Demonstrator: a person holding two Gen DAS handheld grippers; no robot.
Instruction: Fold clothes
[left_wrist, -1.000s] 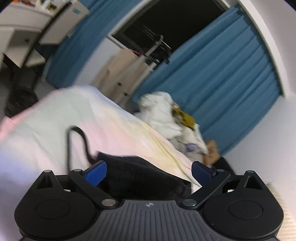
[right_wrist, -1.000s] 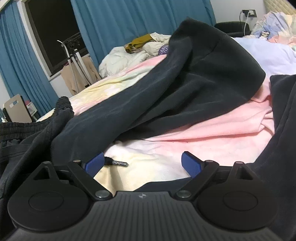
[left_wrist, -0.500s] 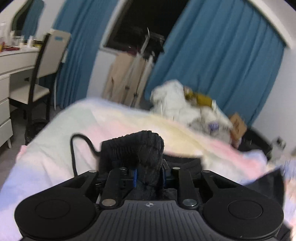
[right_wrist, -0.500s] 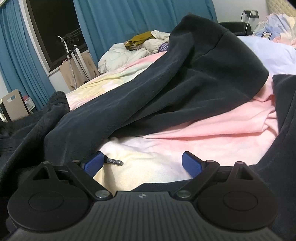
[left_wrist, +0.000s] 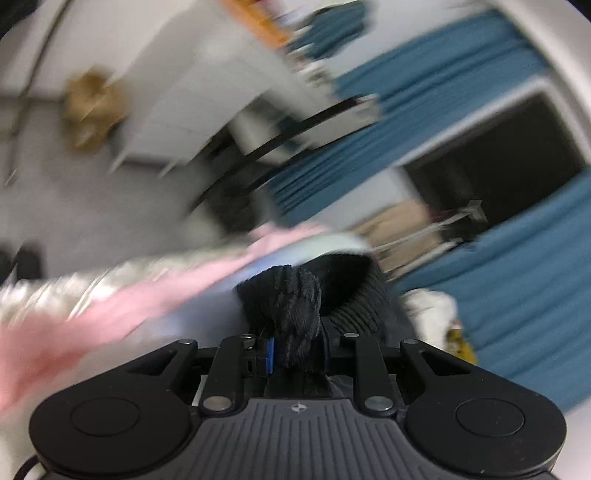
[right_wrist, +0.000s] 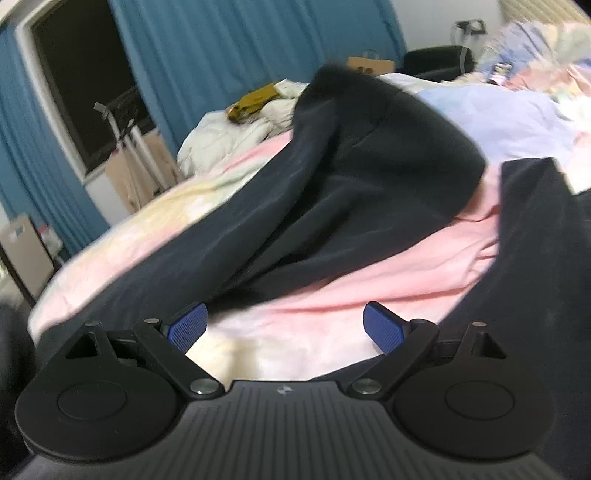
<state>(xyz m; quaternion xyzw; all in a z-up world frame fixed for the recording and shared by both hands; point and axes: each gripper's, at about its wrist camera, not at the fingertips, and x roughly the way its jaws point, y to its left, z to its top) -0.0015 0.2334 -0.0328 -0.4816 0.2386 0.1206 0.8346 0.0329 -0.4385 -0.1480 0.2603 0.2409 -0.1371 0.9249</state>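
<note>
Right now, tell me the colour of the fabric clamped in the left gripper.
Black ribbed knit fabric, clearest in the left wrist view.

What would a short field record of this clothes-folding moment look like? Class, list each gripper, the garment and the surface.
left gripper: fingers shut on the ribbed black cuff
right gripper: fingers open, nothing between them
dark garment: spread crumpled across the bed, unfolded
bed cover: pink and pale yellow, under the garment
left view: heavily blurred

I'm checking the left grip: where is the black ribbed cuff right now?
In the left wrist view the black ribbed cuff is bunched low at centre, pinched in the left gripper, above the pink bedding.
</note>
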